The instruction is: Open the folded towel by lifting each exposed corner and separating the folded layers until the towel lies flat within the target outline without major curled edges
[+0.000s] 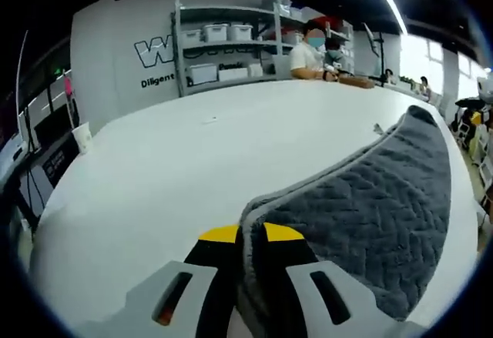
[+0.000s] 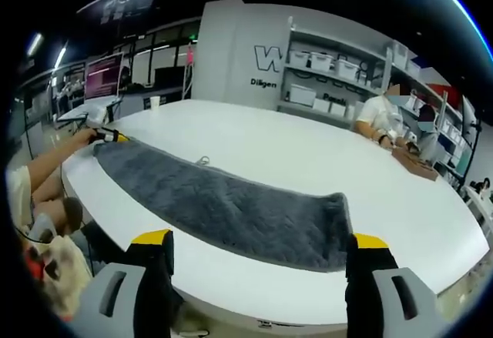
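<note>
Towel, grey and quilted, lies as a long folded strip along the near edge of the white table, its long axis running left to right across my right gripper view. At the strip's far left end, near the table's left corner, my left gripper is closed on a corner of the cloth, the edge pinched between its yellow-tipped jaws; the same gripper shows small at that end in the right gripper view. My right gripper hangs wide open, holding nothing, off the near edge facing the strip's middle, apart from it. I judge the right end's corner is the free one, nearer my right hand. Behind the table stand shelves with bins, and people sit at the far edge.
</note>
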